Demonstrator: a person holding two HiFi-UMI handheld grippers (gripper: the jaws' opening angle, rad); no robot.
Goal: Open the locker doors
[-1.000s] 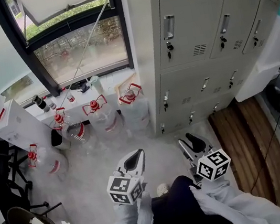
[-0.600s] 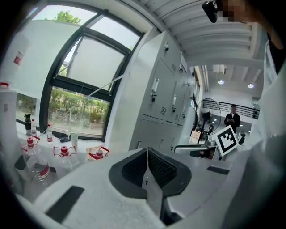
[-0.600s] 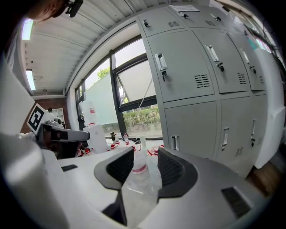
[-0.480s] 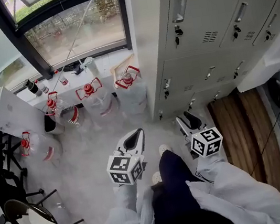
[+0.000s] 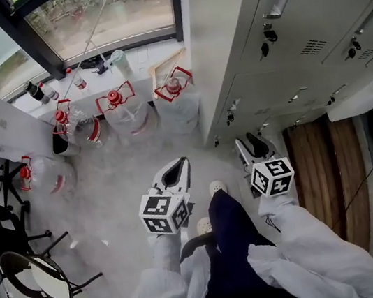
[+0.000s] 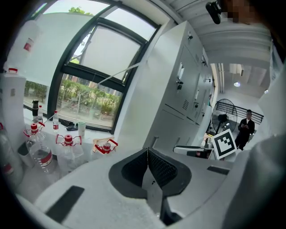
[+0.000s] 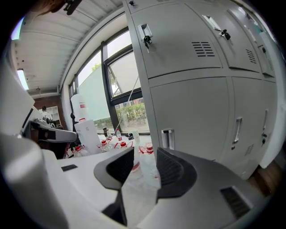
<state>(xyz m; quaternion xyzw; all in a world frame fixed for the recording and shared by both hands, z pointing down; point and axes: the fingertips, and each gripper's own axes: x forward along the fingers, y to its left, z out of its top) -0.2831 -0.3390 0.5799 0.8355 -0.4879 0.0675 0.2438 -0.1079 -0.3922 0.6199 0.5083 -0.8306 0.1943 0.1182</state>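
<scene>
I count two grippers in my hands: my left gripper [image 5: 183, 163] and my right gripper [image 5: 247, 145]. Four big clear jugs [image 5: 177, 100] with red caps. One pale cup [image 5: 120, 62]. One round-seated chair [image 5: 35, 280]. Three keys [image 5: 266, 31] along one row of locker doors [image 5: 304, 5]; I cannot count the lower doors.

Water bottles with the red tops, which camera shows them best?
The head view: the water bottles stand unblocked below the window. The left gripper view shows them small, lower left; the right gripper view catches only some red tops.
</scene>
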